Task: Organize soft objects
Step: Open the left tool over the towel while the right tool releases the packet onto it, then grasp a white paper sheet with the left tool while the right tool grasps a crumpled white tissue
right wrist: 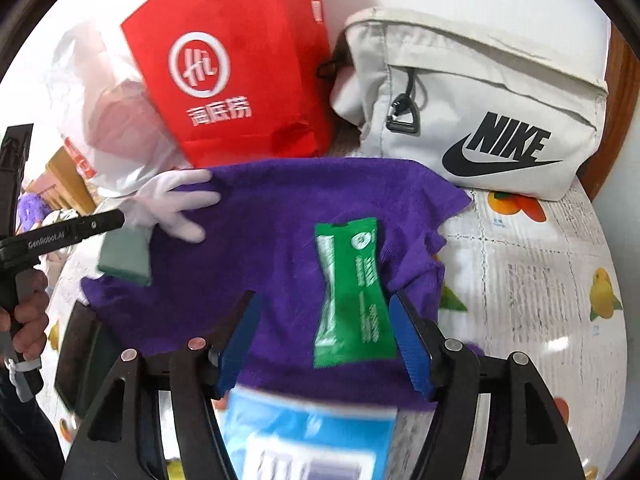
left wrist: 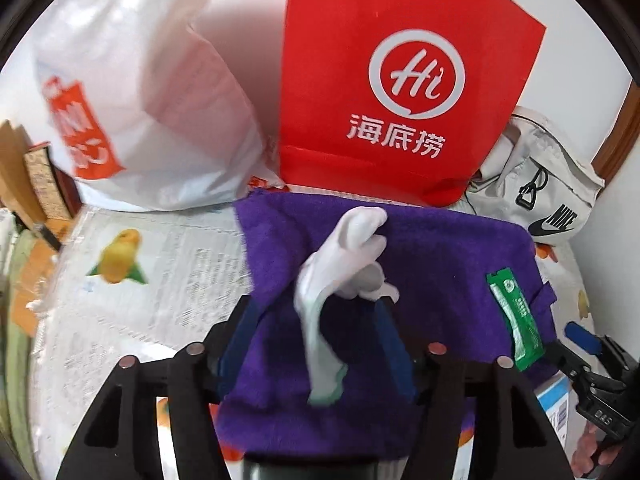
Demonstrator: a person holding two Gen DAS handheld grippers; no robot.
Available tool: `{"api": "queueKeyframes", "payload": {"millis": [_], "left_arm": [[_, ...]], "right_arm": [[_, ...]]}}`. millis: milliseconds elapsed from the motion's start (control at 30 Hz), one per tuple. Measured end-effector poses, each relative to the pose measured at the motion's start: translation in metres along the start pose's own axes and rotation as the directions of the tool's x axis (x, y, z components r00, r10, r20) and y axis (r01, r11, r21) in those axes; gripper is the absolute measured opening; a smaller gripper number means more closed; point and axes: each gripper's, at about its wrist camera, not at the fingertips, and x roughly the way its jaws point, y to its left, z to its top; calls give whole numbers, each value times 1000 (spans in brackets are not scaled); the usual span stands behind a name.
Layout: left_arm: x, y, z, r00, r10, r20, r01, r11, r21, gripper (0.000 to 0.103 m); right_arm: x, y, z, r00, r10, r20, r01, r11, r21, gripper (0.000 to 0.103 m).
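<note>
A purple towel [left wrist: 440, 272] lies on the table; it also shows in the right wrist view [right wrist: 280, 224]. A white glove [left wrist: 344, 256] with a grey-green cuff lies on its left part, also in the right wrist view [right wrist: 172, 204]. My left gripper [left wrist: 316, 312] is open, its blue pads either side of the glove just above the towel. A green sachet [right wrist: 352, 292] lies on the towel's right part, also in the left wrist view [left wrist: 516, 320]. My right gripper [right wrist: 324, 320] is open around the sachet's near end.
A red paper bag [left wrist: 400, 80], a white plastic bag [left wrist: 140, 100] and a white Nike bag [right wrist: 480, 112] stand behind the towel. A blue-and-white box [right wrist: 312, 436] lies under my right gripper. The tablecloth [left wrist: 140, 280] has a fruit print.
</note>
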Motion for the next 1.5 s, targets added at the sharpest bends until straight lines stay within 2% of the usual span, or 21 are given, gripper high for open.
{"api": "queueKeyframes", "payload": {"millis": [67, 167, 400, 600, 767, 967, 1133, 1300, 1500], "left_arm": [[-16, 0, -5, 999, 33, 6, -33, 999, 8, 67], [-44, 3, -18, 999, 27, 42, -28, 999, 29, 72], [-102, 2, -57, 992, 3, 125, -14, 996, 91, 73], [-122, -2, -99, 996, -5, 89, -4, 995, 101, 73], [-136, -6, -141, 997, -50, 66, 43, 993, 107, 73], [-141, -28, -189, 994, -104, 23, 99, 982, 159, 73], [-130, -38, -213, 990, -137, -19, 138, 979, 150, 73], [-117, -39, -222, 982, -181, -57, 187, 976, 115, 73], [-104, -41, -222, 978, -197, -69, 204, 974, 99, 73]], "right_arm": [[-15, 8, -8, 1000, -5, 19, 6, 1000, -29, 66], [-39, 17, -20, 998, -29, 61, 32, 998, -51, 66], [-93, 27, -63, 993, -5, 115, 8, 1000, -19, 69], [-127, 28, -103, 992, 27, 127, -29, 999, 14, 69], [-147, 25, -139, 991, 20, 132, -26, 999, 48, 69], [-157, 22, -171, 991, 25, 130, -36, 996, 77, 69], [-162, 23, -192, 991, 20, 130, -31, 997, 76, 69], [-157, 25, -209, 994, 11, 110, -19, 998, 66, 69], [-142, 24, -219, 996, 39, 78, -45, 996, 82, 69]]}}
